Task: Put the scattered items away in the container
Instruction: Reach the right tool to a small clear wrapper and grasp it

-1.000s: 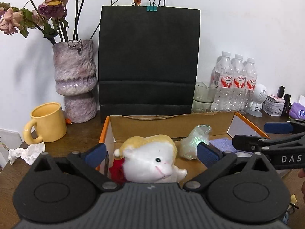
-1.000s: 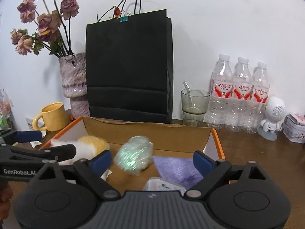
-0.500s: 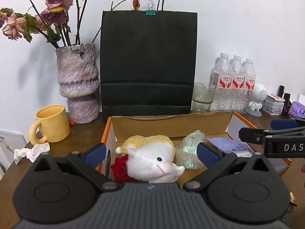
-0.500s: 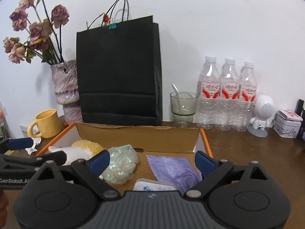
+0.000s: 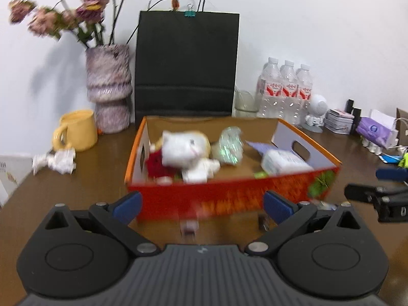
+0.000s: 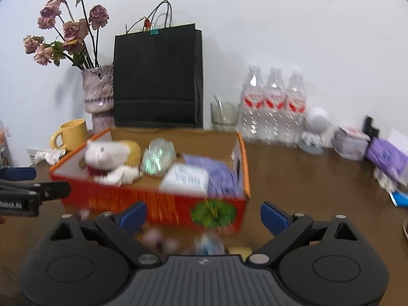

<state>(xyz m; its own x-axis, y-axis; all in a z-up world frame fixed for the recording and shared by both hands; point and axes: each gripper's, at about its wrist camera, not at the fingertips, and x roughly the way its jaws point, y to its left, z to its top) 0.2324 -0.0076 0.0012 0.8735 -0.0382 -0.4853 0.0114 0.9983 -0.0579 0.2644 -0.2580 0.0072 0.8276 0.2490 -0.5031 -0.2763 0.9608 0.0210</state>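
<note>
Pulled both grippers back from the box (image 5: 229, 199); it now sits ahead. Fingers (image 5: 127, 204) wide apart, empty. Small bits (image 6: 209, 244) remain on the bench (image 6: 306, 178).

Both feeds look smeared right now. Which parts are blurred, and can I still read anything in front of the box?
Left wrist view: box front and plush toy smeared; bag sharper. Right wrist view: bottles and box streaked; small items before the box too blurred to identify.
</note>
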